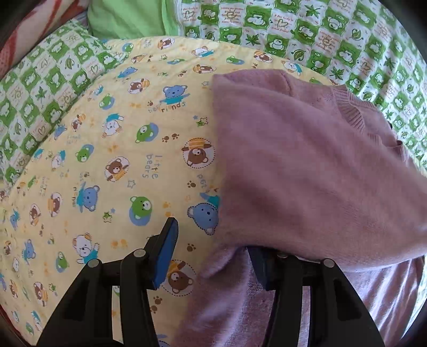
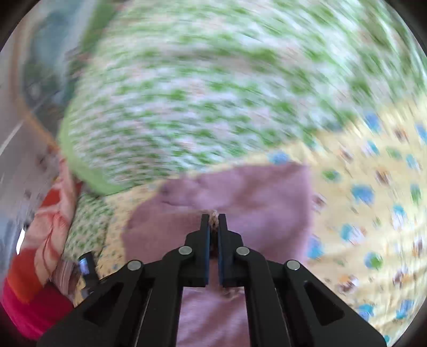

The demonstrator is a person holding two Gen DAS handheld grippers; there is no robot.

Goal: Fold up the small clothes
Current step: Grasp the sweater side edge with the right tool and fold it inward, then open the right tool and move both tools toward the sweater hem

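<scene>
A small mauve knit sweater [image 1: 307, 165] lies on a yellow bear-print sheet [image 1: 106, 165], partly folded, its ribbed hem toward the upper right. My left gripper [image 1: 210, 240] is open; its left finger [image 1: 166, 248] is over the sheet and its right finger is hidden under the sweater's edge. In the blurred right wrist view my right gripper [image 2: 213, 221] is shut on an edge of the sweater [image 2: 240, 197], with a bit of fabric showing between the tips.
A green-and-white patterned quilt [image 1: 320, 32] lies beyond the yellow sheet, with a plain green pillow [image 1: 125, 18] at the back. Red and pink fabric [image 2: 40, 253] lies at the left in the right wrist view.
</scene>
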